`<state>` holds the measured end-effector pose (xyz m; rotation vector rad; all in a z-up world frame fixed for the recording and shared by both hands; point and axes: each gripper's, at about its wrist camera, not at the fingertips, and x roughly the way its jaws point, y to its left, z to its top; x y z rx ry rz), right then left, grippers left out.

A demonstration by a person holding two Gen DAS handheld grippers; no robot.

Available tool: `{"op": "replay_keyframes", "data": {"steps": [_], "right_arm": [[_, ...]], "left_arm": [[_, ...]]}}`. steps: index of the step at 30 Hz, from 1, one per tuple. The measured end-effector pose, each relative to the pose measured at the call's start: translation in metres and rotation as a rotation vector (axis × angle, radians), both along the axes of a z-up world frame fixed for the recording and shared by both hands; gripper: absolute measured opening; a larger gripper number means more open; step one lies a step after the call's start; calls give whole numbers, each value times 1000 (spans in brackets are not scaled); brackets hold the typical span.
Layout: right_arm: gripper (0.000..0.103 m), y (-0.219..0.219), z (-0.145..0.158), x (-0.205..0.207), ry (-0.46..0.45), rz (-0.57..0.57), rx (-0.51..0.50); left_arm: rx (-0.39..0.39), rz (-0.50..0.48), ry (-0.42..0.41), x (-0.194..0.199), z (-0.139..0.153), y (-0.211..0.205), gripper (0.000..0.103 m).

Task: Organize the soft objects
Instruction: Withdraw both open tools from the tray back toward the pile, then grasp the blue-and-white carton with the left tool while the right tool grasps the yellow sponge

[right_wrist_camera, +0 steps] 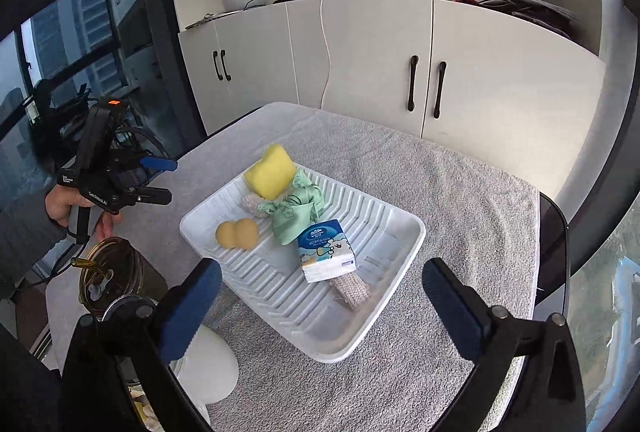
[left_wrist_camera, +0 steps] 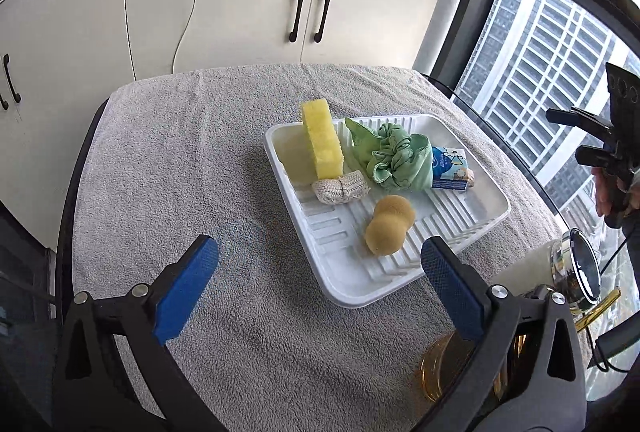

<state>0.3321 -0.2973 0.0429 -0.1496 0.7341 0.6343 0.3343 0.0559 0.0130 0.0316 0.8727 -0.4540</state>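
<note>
Soft objects all in white tray on towel-covered table: yellow sponge leaning on tray's far-left rim, green cloth bunched against tissue pack, knitted roll touching sponge, tan puff alone in front. Left tool released, empty. Right tool released, empty. Likely finished; if tidying further, lay sponge flat, pinch gently, avoid dragging cloth.
</note>
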Motion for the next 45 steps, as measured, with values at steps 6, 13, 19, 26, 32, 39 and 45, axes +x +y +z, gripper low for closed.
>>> {"op": "replay_keyframes", "data": {"steps": [6, 13, 19, 26, 32, 39, 45], "right_arm": [[103, -15, -4, -36, 1, -51, 25], [103, -19, -21, -90, 10, -95, 45], [103, -20, -44, -143, 43, -124, 90], [103, -16, -63, -195, 78, -155, 132], [103, -3, -69, -232, 89, -166, 171], [103, 35, -73, -272, 66, -145, 187], [103, 72, -83, -297, 10, -173, 164]], "left_arm": [[14, 33, -37, -38, 7, 8, 103], [9, 64, -70, -100, 5, 14, 103], [10, 59, -67, -157, -5, 10, 103], [-6, 39, -49, -205, -17, -3, 103], [-24, 20, -48, -235, -24, -22, 103], [-43, -2, -48, -265, -29, -44, 103], [-75, 22, -66, -281, -29, -51, 103]]}}
